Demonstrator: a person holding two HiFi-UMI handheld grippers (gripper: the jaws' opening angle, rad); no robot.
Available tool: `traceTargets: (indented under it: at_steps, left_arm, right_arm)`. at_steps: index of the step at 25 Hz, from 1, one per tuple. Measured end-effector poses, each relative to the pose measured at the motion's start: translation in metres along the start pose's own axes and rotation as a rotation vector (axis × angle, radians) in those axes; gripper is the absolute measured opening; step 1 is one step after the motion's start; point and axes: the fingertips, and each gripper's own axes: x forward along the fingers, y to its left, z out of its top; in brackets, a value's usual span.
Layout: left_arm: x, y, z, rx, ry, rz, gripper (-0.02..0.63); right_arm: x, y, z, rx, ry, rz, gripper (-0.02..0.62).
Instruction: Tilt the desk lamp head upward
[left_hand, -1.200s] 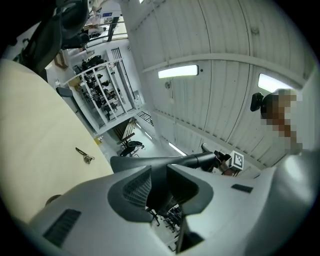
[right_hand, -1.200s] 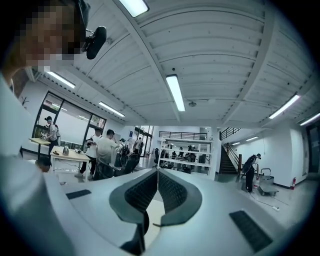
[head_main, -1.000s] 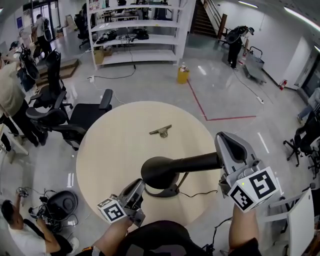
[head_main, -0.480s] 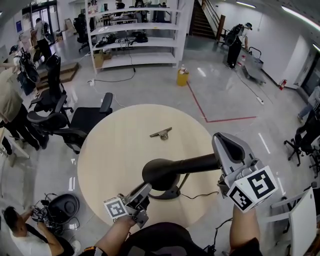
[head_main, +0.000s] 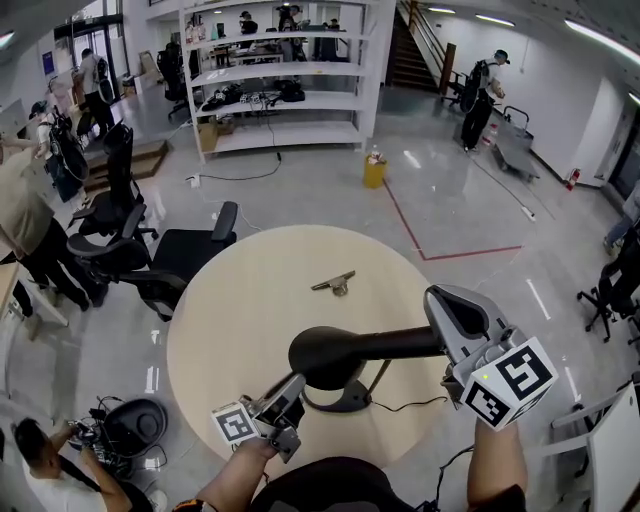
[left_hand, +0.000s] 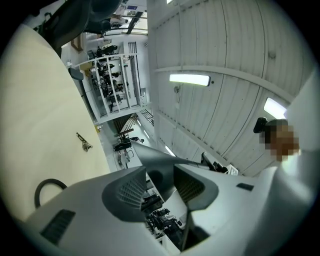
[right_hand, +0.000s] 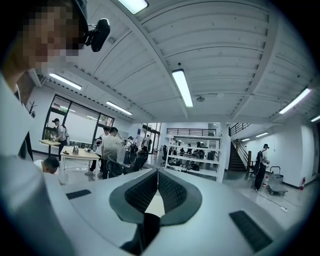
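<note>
A black desk lamp stands on the round table (head_main: 230, 320). Its head (head_main: 328, 355) hangs over its base (head_main: 345, 402), and its arm (head_main: 400, 344) runs level to the right. The arm's far end is hidden behind my right gripper (head_main: 447, 300), which points up with its jaws shut and empty (right_hand: 157, 187). My left gripper (head_main: 293, 388) sits low at the near table edge, just left of the base. Its jaws (left_hand: 161, 182) stand apart, closing slightly, with nothing between them. The lamp's dark underside (left_hand: 95, 12) fills the top left of the left gripper view.
A small metal clip (head_main: 335, 283) lies near the table's far side. The lamp's cable (head_main: 415, 405) trails right from the base. Office chairs (head_main: 150, 250) stand left of the table. Shelving (head_main: 290, 80) and people are farther back.
My left gripper has drawn back a little toward the near table edge, away from the lamp base. The right gripper and lamp arm have stayed put. The head camera has tilted up slightly.
</note>
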Motion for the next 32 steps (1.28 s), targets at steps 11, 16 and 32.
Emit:
traceTargets:
  at_steps: [11,16,32]
  left_arm:
    - [-0.002,-0.045,0.061,0.264,-0.03,-0.049,0.195]
    - [-0.002,-0.069,0.076,0.336,-0.05,-0.073,0.195]
    - [0.022,-0.139,0.112,0.54,-0.097,-0.106,0.104]
  right_arm:
    - [-0.025,-0.016,-0.029,0.173,-0.055,-0.062,0.015]
    - [-0.034,-0.017,-0.042,0.169,-0.037,-0.099,0.017]
    - [-0.045,-0.015,-0.081,0.212,0.015,-0.172,0.017]
